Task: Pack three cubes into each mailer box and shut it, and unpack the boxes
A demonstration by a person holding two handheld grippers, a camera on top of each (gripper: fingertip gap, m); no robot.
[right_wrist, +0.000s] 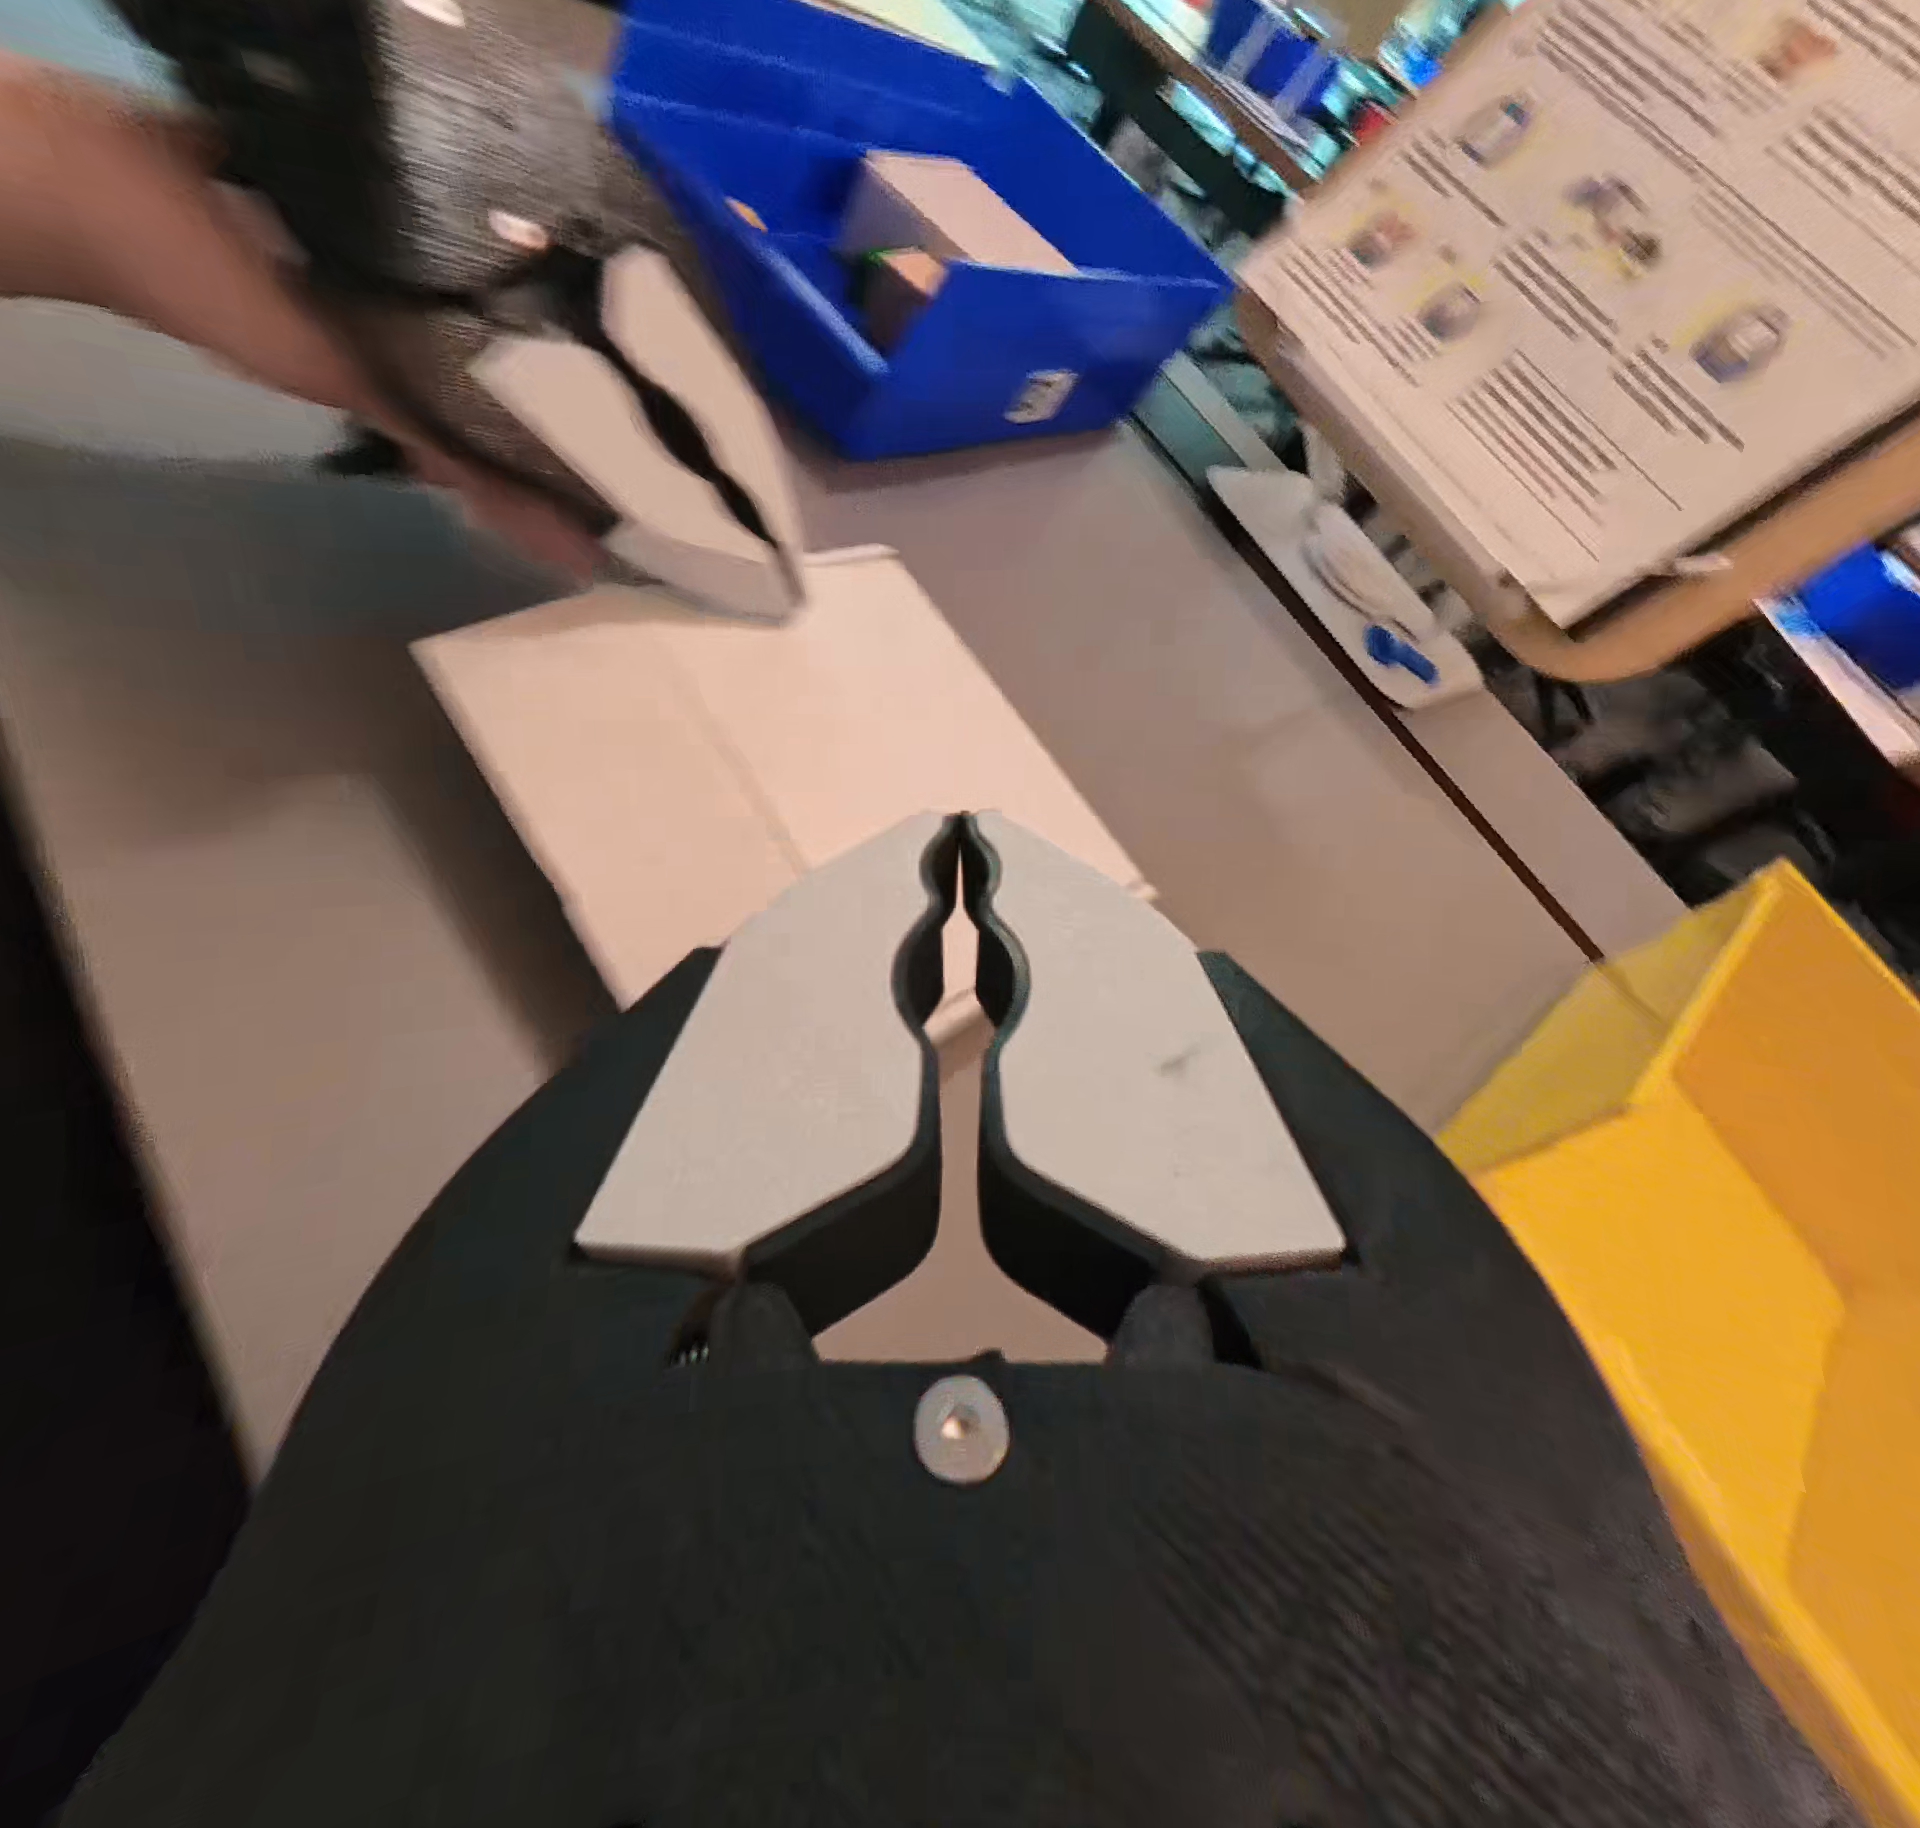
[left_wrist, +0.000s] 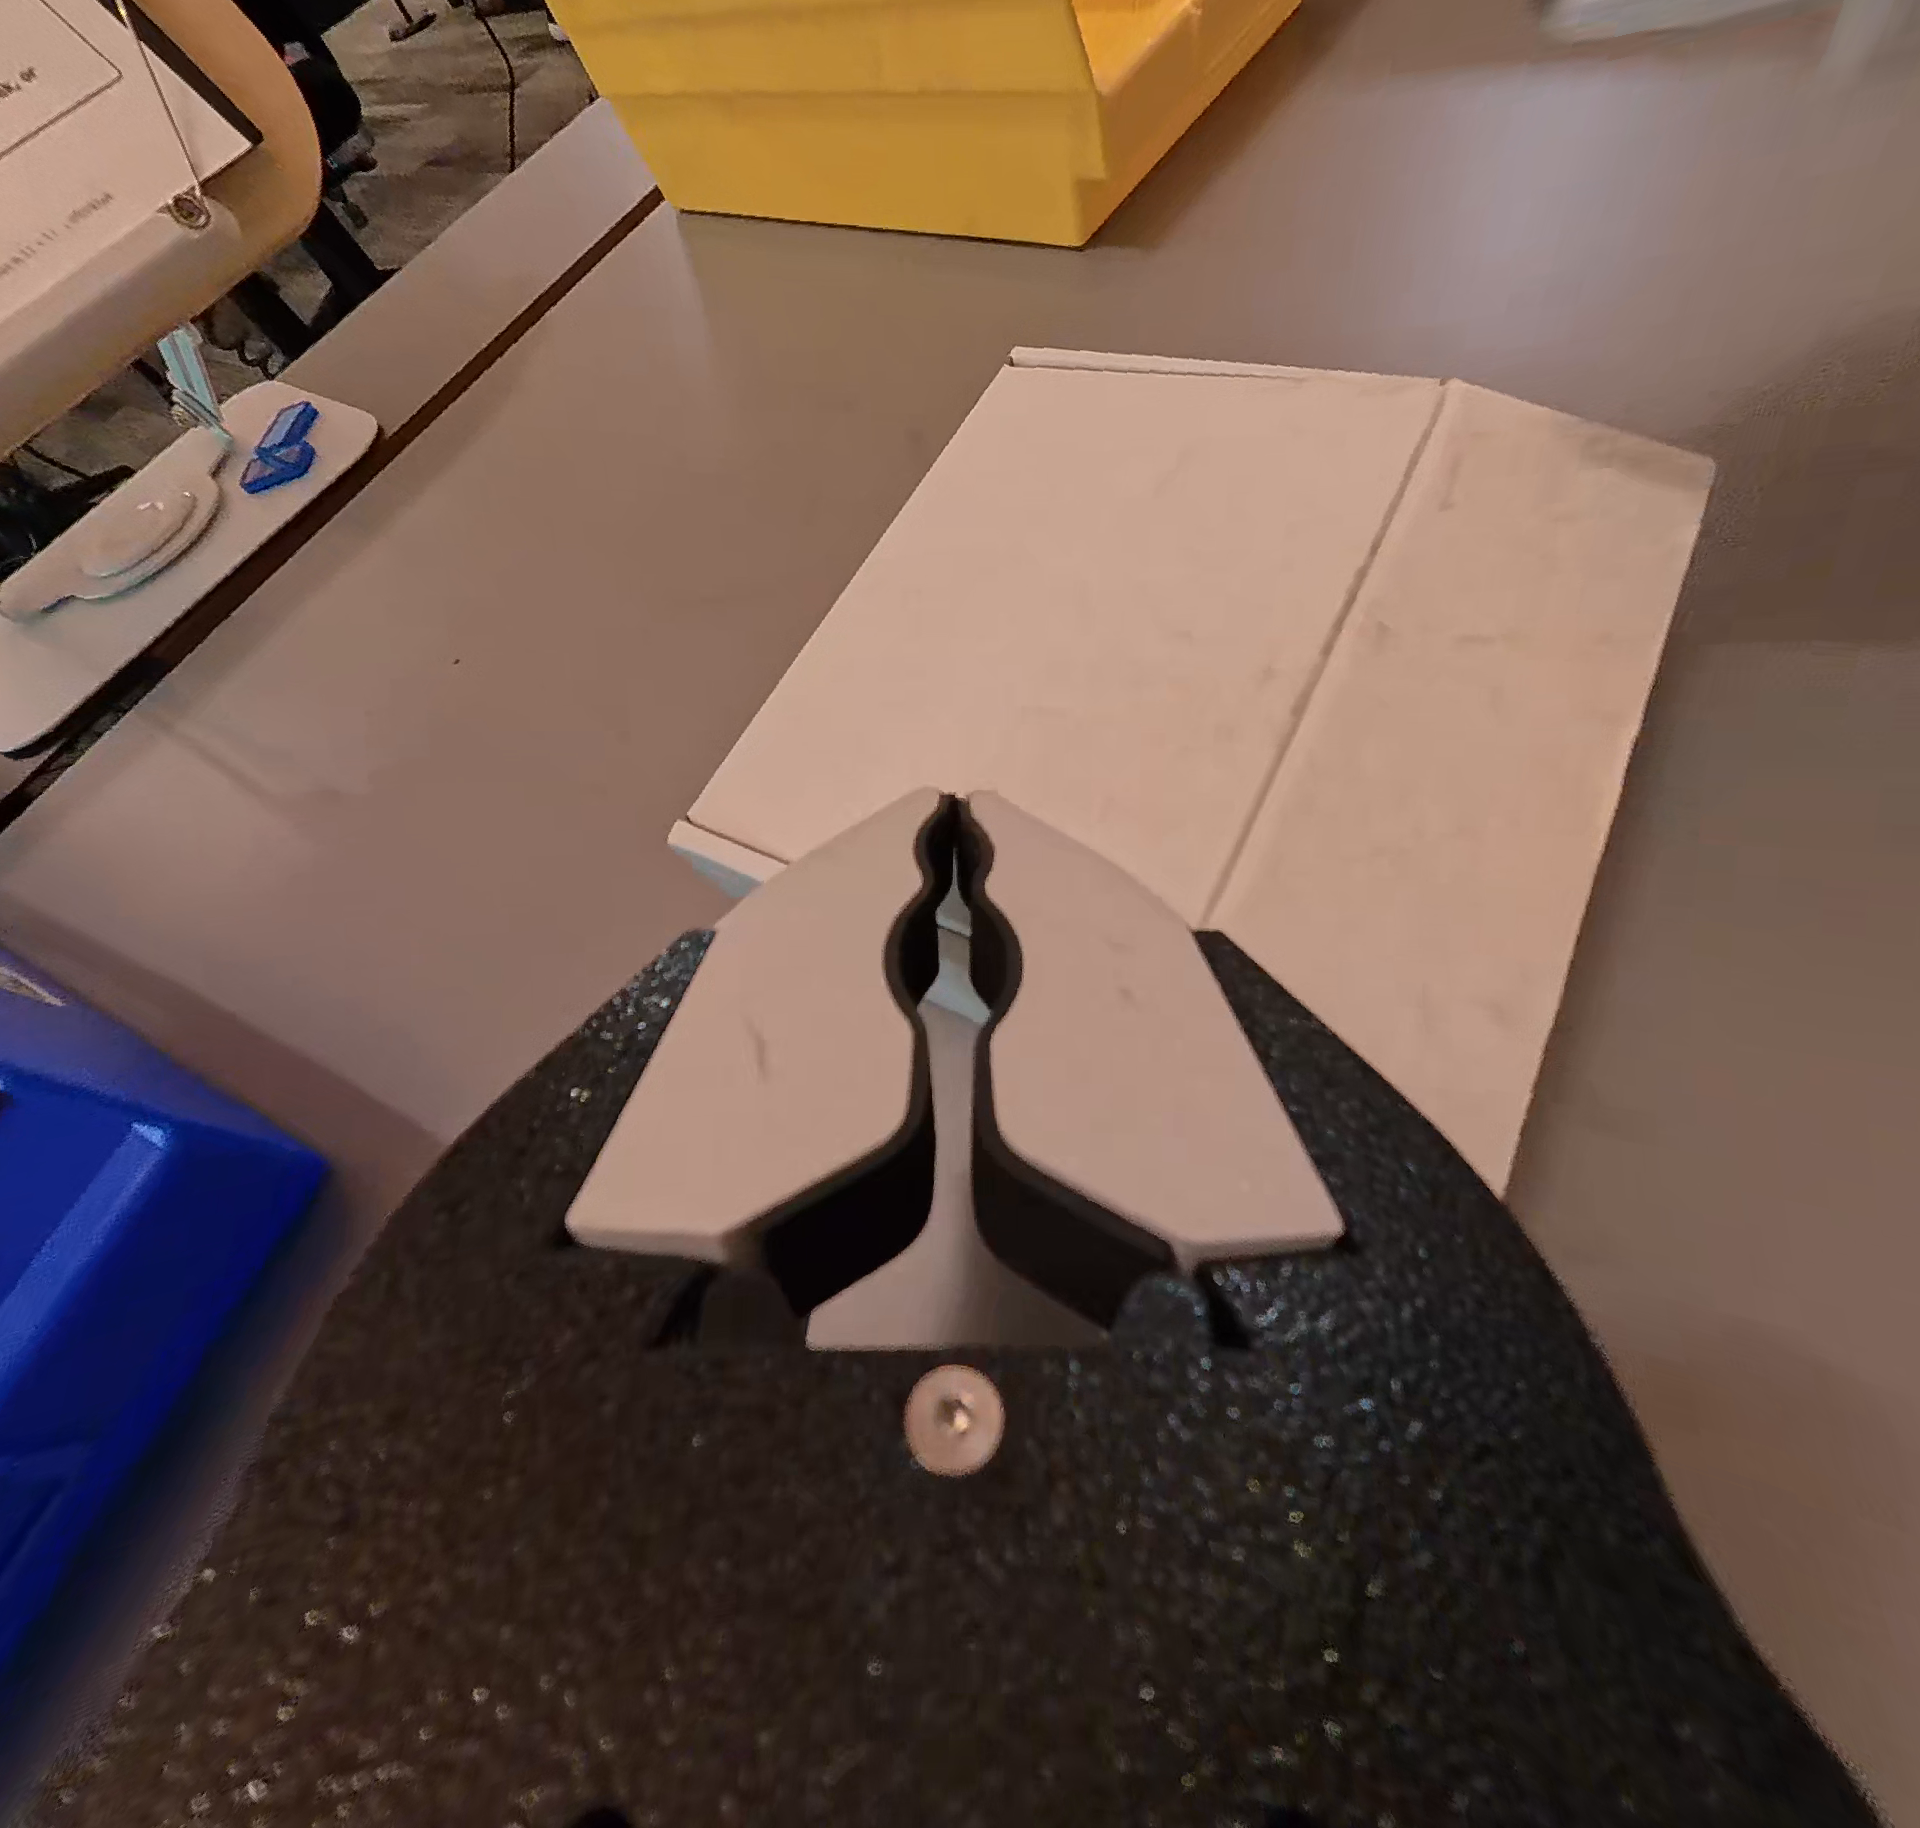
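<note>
A white mailer box (left_wrist: pixel 1143 615) lies on the grey table (left_wrist: pixel 468 739) with its lid down and a crease across its top. My left gripper (left_wrist: pixel 958 799) is shut with nothing between its tips, just above the box's near edge. In the right wrist view the box (right_wrist: pixel 727 739) lies ahead, and my right gripper (right_wrist: pixel 962 820) is shut with nothing between its tips over one end of it. The left gripper (right_wrist: pixel 774 563) shows there too, blurred and shut, at the box's far end, held by a person's hand (right_wrist: pixel 156 251). A cube (right_wrist: pixel 904 282) sits in the blue bin (right_wrist: pixel 935 376).
A yellow bin (left_wrist: pixel 883 116) stands beyond the box; it is at the right in the right wrist view (right_wrist: pixel 1714 1207). The blue bin (left_wrist: pixel 125 1207) is at my left and also holds a brown box (right_wrist: pixel 956 209). A stand with printed sheets (right_wrist: pixel 1610 272) is past the table edge. The gap from one gripper's tips to the other's is roughly 12 cm.
</note>
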